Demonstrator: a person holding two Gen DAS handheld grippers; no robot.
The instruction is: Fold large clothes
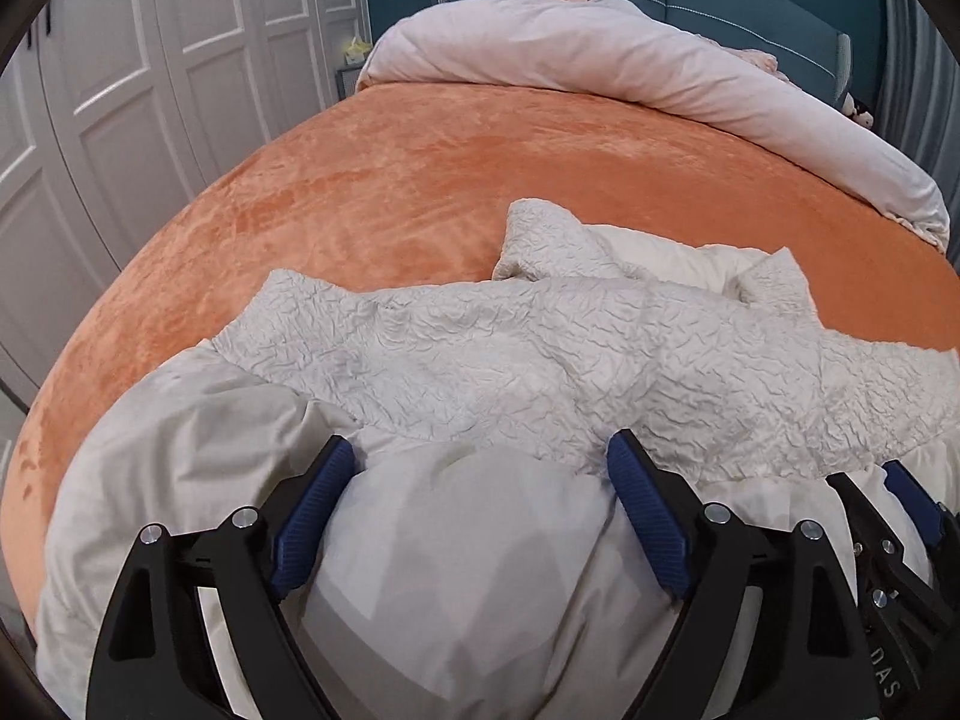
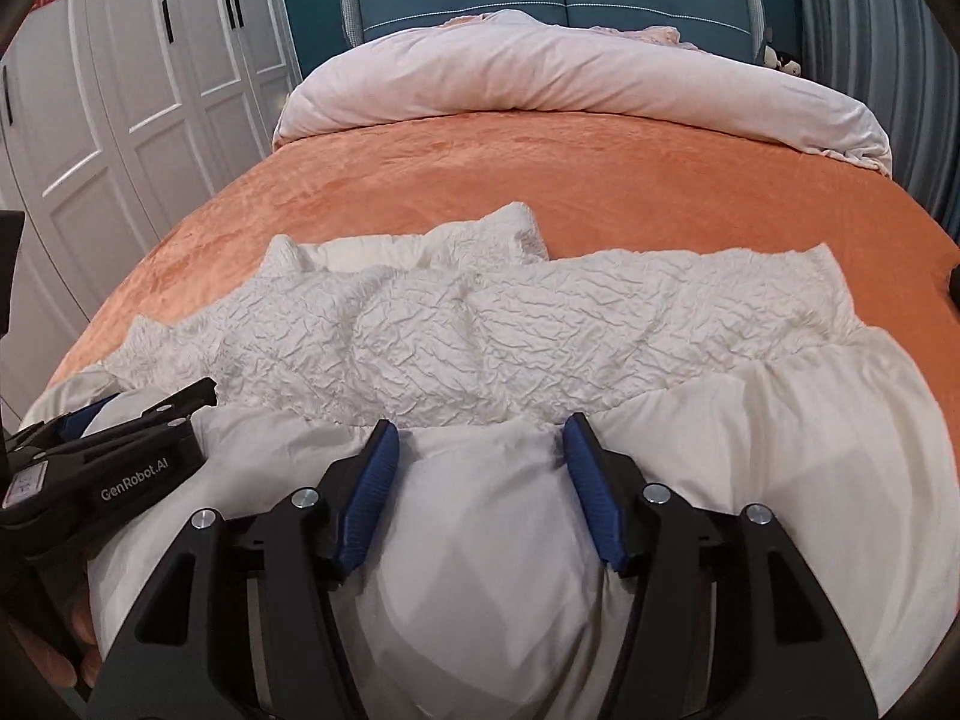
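Two grippers hang side by side over the near edge of a white garment point(image 1: 480, 360) spread on the orange bedspread point(image 1: 372, 192). The left gripper point(image 1: 480, 480) stands wide apart and the right gripper point(image 2: 480, 456) partly apart, each with smooth cloth bulging between its pads but not pinched. This looks like the pause between folds. The next move likely calls for choosing a fresh edge, perhaps the crinkled far part, and closing on it. Beyond lies a rolled pale duvet point(image 2: 540, 78).
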